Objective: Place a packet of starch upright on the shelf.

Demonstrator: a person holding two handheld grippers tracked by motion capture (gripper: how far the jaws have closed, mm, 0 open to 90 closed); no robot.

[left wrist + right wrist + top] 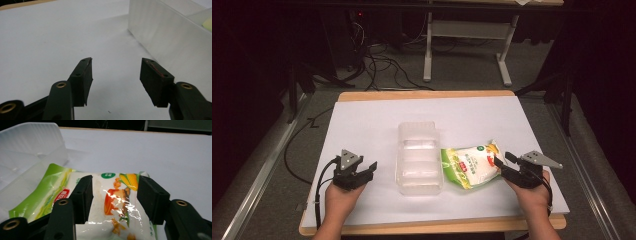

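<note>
Desk [377, 120] brightly lit from above, white top near overexposed; room beyond dark, detail lost in black. High view soft, low detail. Snack bag [117, 200] shows sharp glare streaks between jaws of right gripper [115, 192]. Soft shadow on desk under and ahead of left gripper [116, 72]. Nearest jaw parts blurred in both gripper views. Clear box [170, 40] hazy, washed out right of left gripper.

The high view looks forward and down over the whole white-topped table [362, 130]. The left gripper view sits low and close, facing the translucent plastic container's wall [165, 37]. The right gripper view looks closely across the green-and-white snack bag [112, 200] toward that container [27, 152], which all three views share.
</note>
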